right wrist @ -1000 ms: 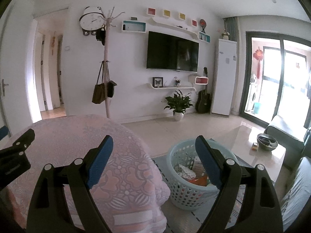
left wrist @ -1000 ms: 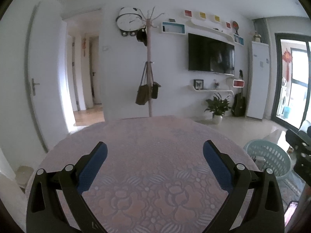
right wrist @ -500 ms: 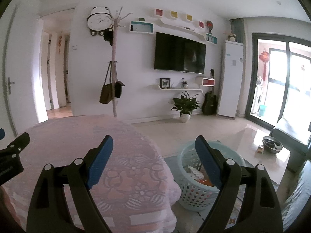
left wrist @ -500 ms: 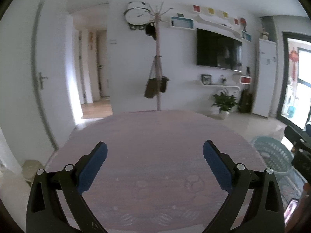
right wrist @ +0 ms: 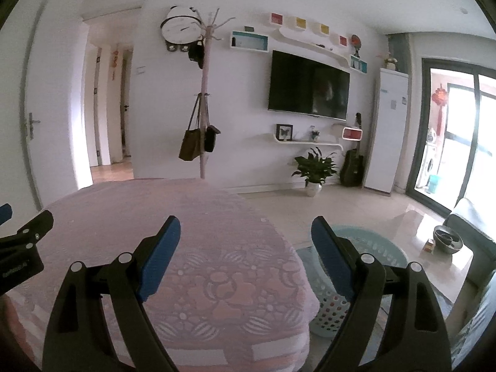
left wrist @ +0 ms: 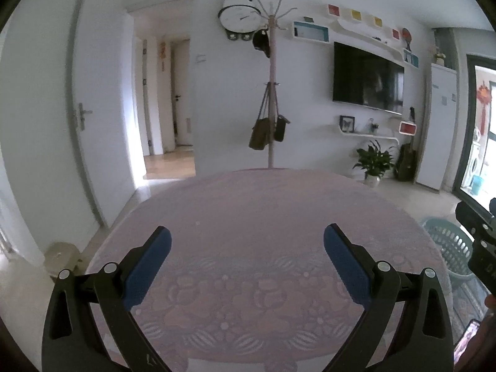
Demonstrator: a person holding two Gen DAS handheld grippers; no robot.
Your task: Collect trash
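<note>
The left gripper (left wrist: 247,241) and right gripper (right wrist: 245,232) were held spread apart, gripping nothing, above the pink floral tablecloth (left wrist: 248,217); the pale-green perforated plastic basket (right wrist: 372,248) was seen on the floor just beside the table.

A pink floral tablecloth (left wrist: 263,223), coat rack (right wrist: 203,99), wall television (right wrist: 308,85) and potted plant (right wrist: 314,167).

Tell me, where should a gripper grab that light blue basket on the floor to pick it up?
Probably the top rim of the basket, coming down from above. It stands upright with its mouth open, so the thin rim fits between the open jaws of the right gripper; the round holed wall looks too wide.
</note>
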